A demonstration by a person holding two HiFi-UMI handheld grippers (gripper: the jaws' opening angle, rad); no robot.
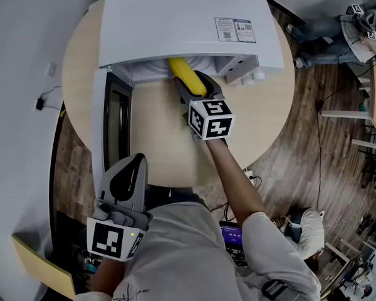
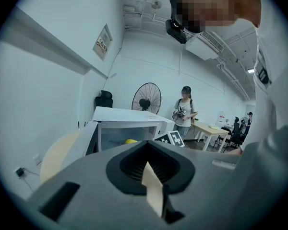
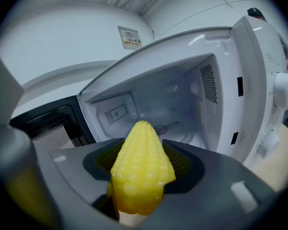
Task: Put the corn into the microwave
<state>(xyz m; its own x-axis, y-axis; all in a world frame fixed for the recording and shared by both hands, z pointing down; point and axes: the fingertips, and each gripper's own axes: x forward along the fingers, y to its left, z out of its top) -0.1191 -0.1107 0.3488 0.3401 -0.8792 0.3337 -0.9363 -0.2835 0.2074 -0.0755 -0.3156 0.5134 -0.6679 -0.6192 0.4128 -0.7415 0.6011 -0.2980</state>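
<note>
A yellow corn cob (image 1: pixel 187 75) is clamped lengthwise in my right gripper (image 1: pixel 192 85), its tip just inside the mouth of the white microwave (image 1: pixel 188 17). In the right gripper view the corn (image 3: pixel 141 166) fills the space between the jaws, pointing into the bare white cavity (image 3: pixel 177 99). The microwave door (image 1: pixel 116 124) hangs wide open to the left. My left gripper (image 1: pixel 133 168) is held back near my body, jaws together with nothing in them. From the left gripper view (image 2: pixel 151 176) the microwave (image 2: pixel 127 123) and a bit of corn (image 2: pixel 130 141) show in the distance.
The microwave stands on a round wooden table (image 1: pixel 163 149); its control knobs (image 3: pixel 281 87) are right of the cavity. A person (image 2: pixel 184 109) stands across the room near a floor fan (image 2: pixel 146 98) and desks. Wooden floor and cables surround the table.
</note>
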